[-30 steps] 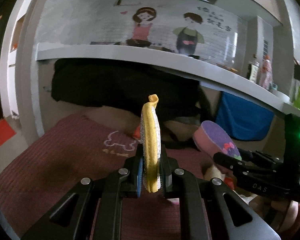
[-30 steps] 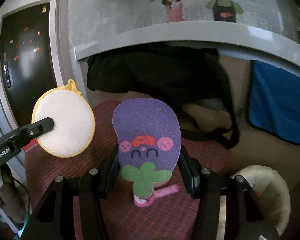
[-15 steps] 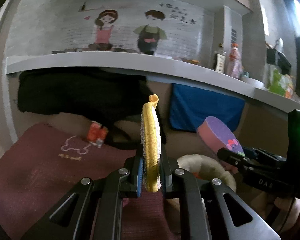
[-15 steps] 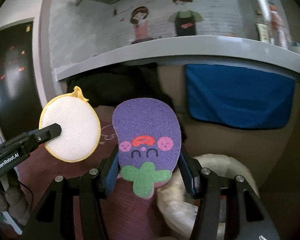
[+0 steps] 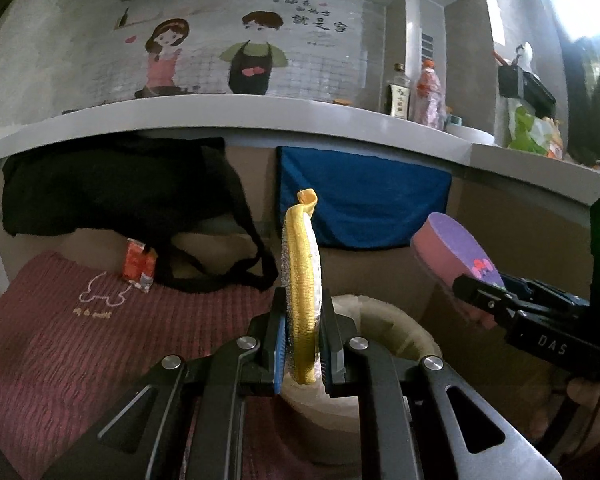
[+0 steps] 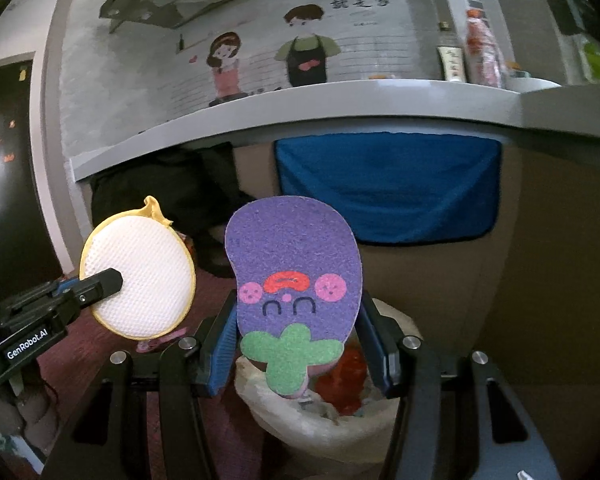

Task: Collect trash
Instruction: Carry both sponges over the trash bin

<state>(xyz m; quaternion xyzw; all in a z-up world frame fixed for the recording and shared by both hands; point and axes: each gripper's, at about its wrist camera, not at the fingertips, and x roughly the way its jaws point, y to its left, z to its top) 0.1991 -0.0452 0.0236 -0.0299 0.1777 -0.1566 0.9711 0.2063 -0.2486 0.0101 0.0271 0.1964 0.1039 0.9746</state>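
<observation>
My left gripper (image 5: 303, 344) is shut on a round white scrub pad with a yellow rim (image 5: 300, 280), held upright and edge-on; the pad also shows in the right wrist view (image 6: 140, 276). My right gripper (image 6: 296, 344) is shut on a purple eggplant-shaped sponge (image 6: 292, 268) with a face and green stem; the sponge shows at the right in the left wrist view (image 5: 456, 256). Both are held above a white-lined trash bin (image 6: 324, 416) with red trash inside; its rim shows in the left wrist view (image 5: 392, 320).
A dark red mat (image 5: 80, 336) covers the floor on the left, with a small red carton (image 5: 139, 265) and a pink item (image 6: 160, 340) on it. A black bag (image 5: 112, 188) and blue cloth (image 5: 360, 200) hang under a grey counter (image 5: 260, 116) holding bottles (image 5: 428, 92).
Both grippers have swung right with their pads, from over the red mat to above the trash bin. The bin's inside now shows below the right gripper.
</observation>
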